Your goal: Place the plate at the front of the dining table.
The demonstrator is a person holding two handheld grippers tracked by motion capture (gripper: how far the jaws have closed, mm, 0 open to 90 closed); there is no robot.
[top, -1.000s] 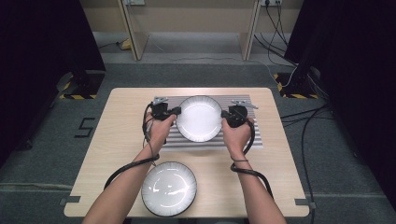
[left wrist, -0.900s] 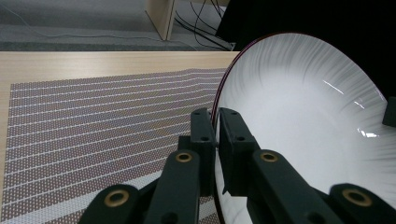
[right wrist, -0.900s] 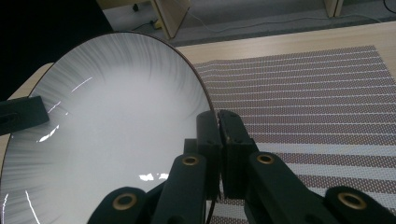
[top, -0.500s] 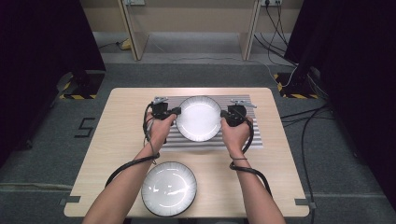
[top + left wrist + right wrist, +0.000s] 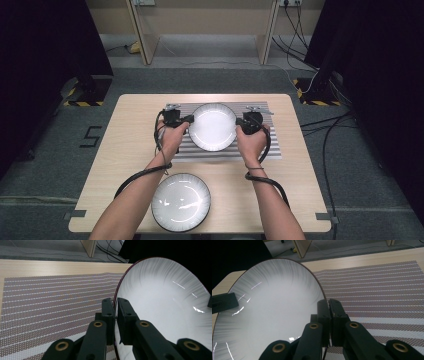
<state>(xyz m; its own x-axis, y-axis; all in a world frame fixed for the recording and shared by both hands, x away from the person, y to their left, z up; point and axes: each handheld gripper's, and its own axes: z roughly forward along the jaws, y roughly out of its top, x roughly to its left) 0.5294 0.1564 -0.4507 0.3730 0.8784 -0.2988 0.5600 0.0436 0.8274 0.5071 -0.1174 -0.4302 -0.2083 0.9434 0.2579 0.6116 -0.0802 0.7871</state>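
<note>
A white plate (image 5: 212,126) with a dark rim and fine radial streaks hangs over the striped placemat (image 5: 272,147), held between both grippers. My left gripper (image 5: 189,120) is shut on its left rim; in the left gripper view the jaws (image 5: 115,301) pinch the plate (image 5: 162,302) edge. My right gripper (image 5: 239,123) is shut on the opposite rim, and in the right gripper view its jaws (image 5: 328,302) clamp the plate (image 5: 269,305) edge. The plate looks tilted in both gripper views.
A second, similar plate (image 5: 181,201) lies at the table's near edge between the forearms. The wooden table (image 5: 130,145) has bare strips left and right of the placemat (image 5: 50,297). Cables trail from both grippers along the forearms.
</note>
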